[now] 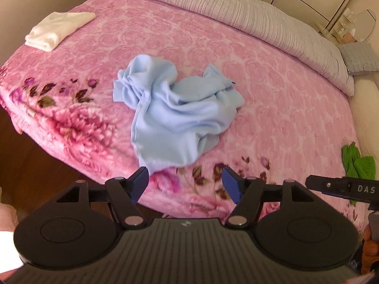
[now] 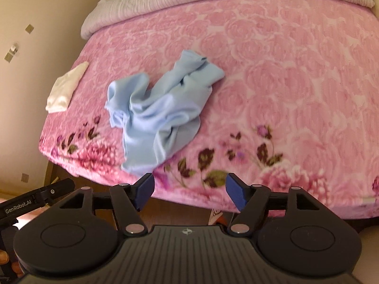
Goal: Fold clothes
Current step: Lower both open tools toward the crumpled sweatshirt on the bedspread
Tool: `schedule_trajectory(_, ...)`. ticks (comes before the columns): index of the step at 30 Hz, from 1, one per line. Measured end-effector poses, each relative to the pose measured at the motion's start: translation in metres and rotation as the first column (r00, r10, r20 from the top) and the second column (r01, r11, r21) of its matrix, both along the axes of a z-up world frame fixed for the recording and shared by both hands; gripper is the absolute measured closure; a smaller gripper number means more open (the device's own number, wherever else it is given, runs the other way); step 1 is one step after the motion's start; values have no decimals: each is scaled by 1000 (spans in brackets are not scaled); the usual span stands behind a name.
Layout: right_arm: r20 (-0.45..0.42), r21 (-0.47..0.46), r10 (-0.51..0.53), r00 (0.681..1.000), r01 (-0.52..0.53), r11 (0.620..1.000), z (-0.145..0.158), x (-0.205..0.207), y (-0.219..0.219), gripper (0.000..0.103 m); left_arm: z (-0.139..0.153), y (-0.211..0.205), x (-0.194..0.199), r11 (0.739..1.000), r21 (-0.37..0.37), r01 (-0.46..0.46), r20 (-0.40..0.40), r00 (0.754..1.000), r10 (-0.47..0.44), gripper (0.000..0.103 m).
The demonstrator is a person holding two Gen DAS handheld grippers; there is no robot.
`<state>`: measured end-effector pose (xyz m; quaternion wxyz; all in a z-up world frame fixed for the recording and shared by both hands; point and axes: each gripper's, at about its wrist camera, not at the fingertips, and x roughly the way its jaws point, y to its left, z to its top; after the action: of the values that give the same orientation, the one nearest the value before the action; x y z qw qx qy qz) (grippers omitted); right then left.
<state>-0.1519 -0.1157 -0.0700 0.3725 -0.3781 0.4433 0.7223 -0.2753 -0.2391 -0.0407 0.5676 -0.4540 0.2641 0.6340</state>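
Garment [image 1: 175, 108], pale blue, lies crumpled on the pink bed [image 1: 260, 82] (white folded cloth [image 1: 56, 29] well apart); left gripper [image 1: 186, 184] and right gripper [image 2: 189, 189] jaws wide apart, holding nothing.

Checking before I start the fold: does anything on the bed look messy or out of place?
The light blue garment lies crumpled in a twisted heap mid-bed, unlike the white garment, which sits neatly folded near the far corner. A green garment is bunched at the bed's right edge. Both grippers are open and empty.
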Motion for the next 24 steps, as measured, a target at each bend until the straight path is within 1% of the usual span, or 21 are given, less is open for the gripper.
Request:
schedule_trajectory(5,3,-6,24,1000,-24,1000,-1,7,-26,31,4,-28,5,1000,0,3,-12,1000,-3,37)
schedule_trajectory(11,-4,18,14,1000,-14,1000,6,14,-39,29,12,-43,11,1000,22,16,-17,1000,-15,36)
schedule_trajectory(18,-3,40,28,1000,-28,999,12,5,-40,28,16,-47,5,999,45,15,-11,1000,-15,34)
schedule_trajectory(24,5,57,29,1000,-29,998,15,-13,-35,27,14,-40,-16,999,51,5,7,1000,-5,33)
